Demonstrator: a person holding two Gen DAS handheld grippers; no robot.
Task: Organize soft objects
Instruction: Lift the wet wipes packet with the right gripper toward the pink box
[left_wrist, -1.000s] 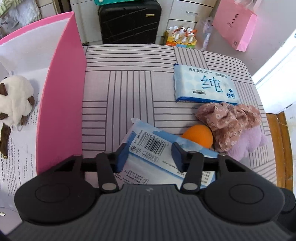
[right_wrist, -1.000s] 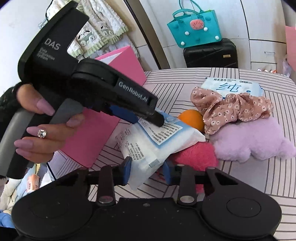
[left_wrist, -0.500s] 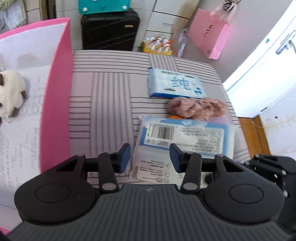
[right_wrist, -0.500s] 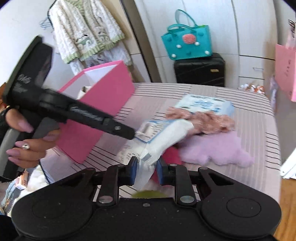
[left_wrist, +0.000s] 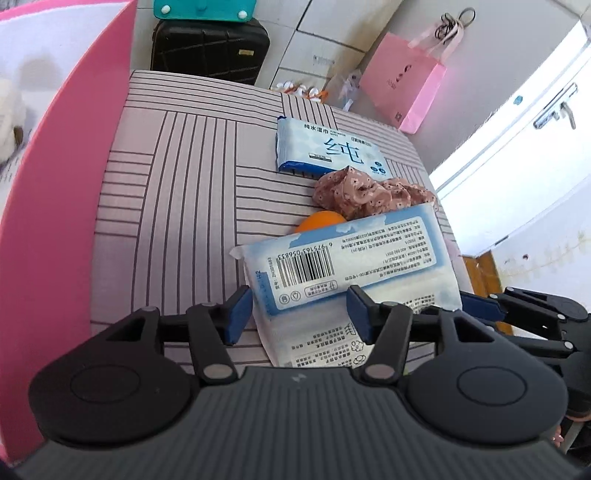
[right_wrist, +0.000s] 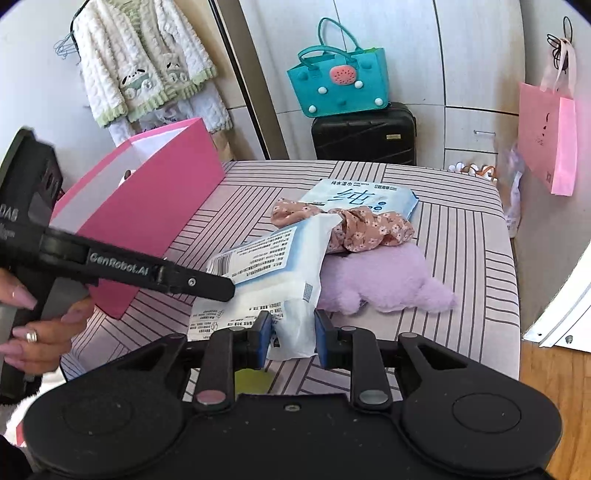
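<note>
1. Right tool (right_wrist: 291, 332): its blue pads are closed on the near end of the white-and-blue plastic packet of soft pads (left_wrist: 343, 266), although its jaws have just eased a little wider. The grip looks light.
2. Left tool (left_wrist: 299, 314): roughly half open, its jaws having just been opening. The packet's barcode end lies between the pads, but they do not appear to press on it, so the right side alone seems to carry the packet.
3. The packet hangs tilted just above the striped grey surface (left_wrist: 177, 192), its far edge over a small orange ball (left_wrist: 317, 223).
4. Judged step: move the packet into the tall pink box with the white lining (right_wrist: 147, 206), at the left. To do it well, the right tool should firm its pinch first. The wrapper is slick and the contents sag, so a corner hold may slip.
5. Lift it clear of the box's near wall before crossing. The left tool and the hand (right_wrist: 40, 332) holding it lie on that path and should draw aside.
6. Beside the packet lies a lilac plush piece (right_wrist: 380, 284), with a floral pink fabric scrunchie (left_wrist: 365, 192) touching it.
7. Farther off lies a blue flat pack of wet wipes (left_wrist: 328, 151), partly under the scrunchie.
8. A white plush toy (left_wrist: 11, 107) already sits inside the box.
</note>
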